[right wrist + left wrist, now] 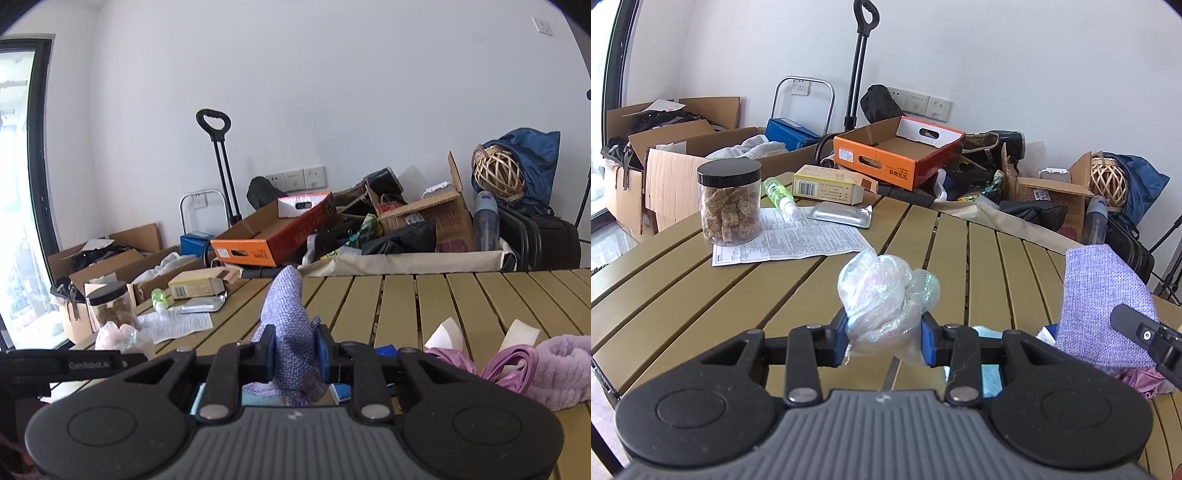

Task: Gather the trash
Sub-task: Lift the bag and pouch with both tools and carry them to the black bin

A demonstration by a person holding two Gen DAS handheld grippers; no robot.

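Room: a white wall is running across the top of both views, with cardboard boxes and bags piling up below it.
Desk: the desk is showing long olive slats with dark gaps between them.
Count: two hand-held grippers are working, each carrying one thing; one jar, one green bottle, one printed sheet and one orange box are showing.
Left hand-held gripper: at the lower centre of its view, its blue pads are pinching a crumpled plastic wad, and it is holding the wad clear above the slats.
Plastic wad: thin, clear film is bunching into a wrinkled, glinting lump.
Right hand-held gripper: at the lower centre of its view, it is clamping tight on a lilac cloth.
Lilac cloth: coarse woven fabric is standing up in a pointed peak between the pads.
Jar: a clear round jar with a black lid is holding brown chunks at the upper left, standing on the printed sheet.
Green bottle: it is lying just right of the jar.
Orange box: open cardboard is sitting beyond the desk's far edge.
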